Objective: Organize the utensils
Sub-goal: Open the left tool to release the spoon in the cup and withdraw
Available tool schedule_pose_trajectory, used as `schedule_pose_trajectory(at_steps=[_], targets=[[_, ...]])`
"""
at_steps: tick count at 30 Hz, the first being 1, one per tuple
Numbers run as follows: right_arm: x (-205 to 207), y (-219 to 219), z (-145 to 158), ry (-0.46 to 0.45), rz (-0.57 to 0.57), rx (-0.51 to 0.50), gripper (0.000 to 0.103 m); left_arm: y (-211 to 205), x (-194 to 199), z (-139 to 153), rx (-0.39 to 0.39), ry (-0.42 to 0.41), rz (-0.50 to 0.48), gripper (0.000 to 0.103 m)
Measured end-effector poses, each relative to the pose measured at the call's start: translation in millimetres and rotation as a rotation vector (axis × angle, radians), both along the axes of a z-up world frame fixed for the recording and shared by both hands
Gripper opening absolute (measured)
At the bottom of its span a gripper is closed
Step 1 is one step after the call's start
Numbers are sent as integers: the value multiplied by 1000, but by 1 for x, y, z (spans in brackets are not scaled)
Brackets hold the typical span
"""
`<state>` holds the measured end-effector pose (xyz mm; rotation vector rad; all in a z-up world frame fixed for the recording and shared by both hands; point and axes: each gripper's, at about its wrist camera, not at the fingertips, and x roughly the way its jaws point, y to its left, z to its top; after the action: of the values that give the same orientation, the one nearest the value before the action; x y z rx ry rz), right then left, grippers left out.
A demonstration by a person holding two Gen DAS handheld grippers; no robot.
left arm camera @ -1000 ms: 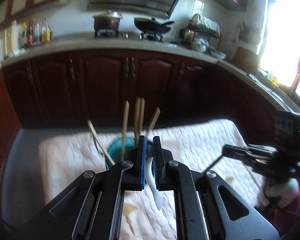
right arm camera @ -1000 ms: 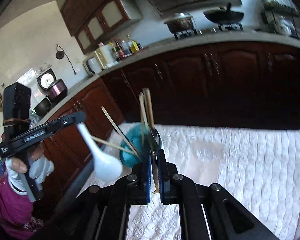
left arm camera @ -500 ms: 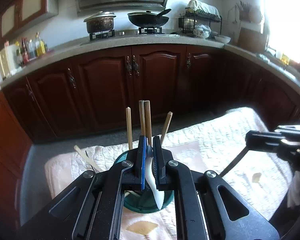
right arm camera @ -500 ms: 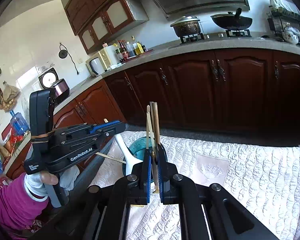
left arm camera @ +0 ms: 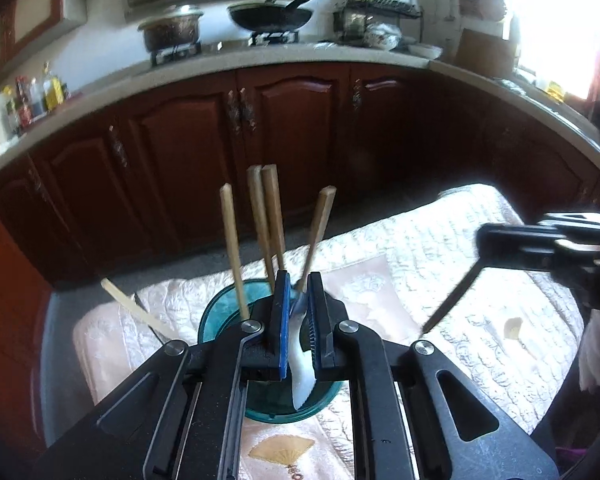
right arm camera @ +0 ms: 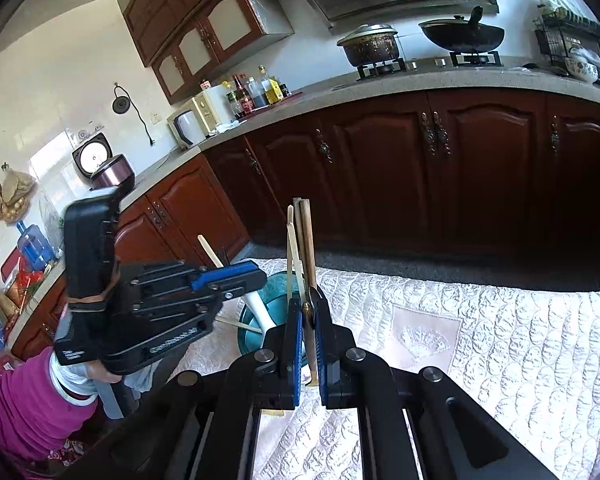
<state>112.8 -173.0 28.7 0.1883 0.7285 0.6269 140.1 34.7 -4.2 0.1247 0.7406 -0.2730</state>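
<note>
My left gripper (left arm camera: 298,300) is shut on a white ceramic spoon (left arm camera: 301,376), held handle-up right over a teal cup (left arm camera: 220,312) on the quilted cloth. Several wooden chopsticks (left arm camera: 269,216) stand in the cup. In the right wrist view the left gripper (right arm camera: 236,276) holds the spoon (right arm camera: 260,312) with its bowl down inside the cup (right arm camera: 274,284). My right gripper (right arm camera: 309,308) is shut on a thin dark-handled utensil (right arm camera: 310,336); it also shows in the left wrist view (left arm camera: 516,244), right of the cup, with the utensil (left arm camera: 452,304) pointing down.
The pale quilted cloth (left arm camera: 440,280) covers the work surface. Dark wooden cabinets (left arm camera: 292,140) stand behind it, with a pot and a wok on the stove. The person's gloved hand and pink sleeve (right arm camera: 24,404) are at the left.
My left gripper has moved closer over the teal cup and lowered the spoon into it. My right gripper has held about the same place with its utensil.
</note>
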Motion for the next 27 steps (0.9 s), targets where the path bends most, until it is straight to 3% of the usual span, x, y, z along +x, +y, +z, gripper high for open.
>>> schedule_pose_trajectory(at_steps=[13, 20, 27], targets=[[25, 24, 4, -22, -18, 3, 5, 21, -5, -22, -101, 105, 96, 9], [38, 49, -1, -41, -24, -39, 5, 46, -24, 3, -250, 92, 135, 29], [54, 67, -29, 3, -27, -70, 5, 60, -43, 16, -278, 57, 175, 44]])
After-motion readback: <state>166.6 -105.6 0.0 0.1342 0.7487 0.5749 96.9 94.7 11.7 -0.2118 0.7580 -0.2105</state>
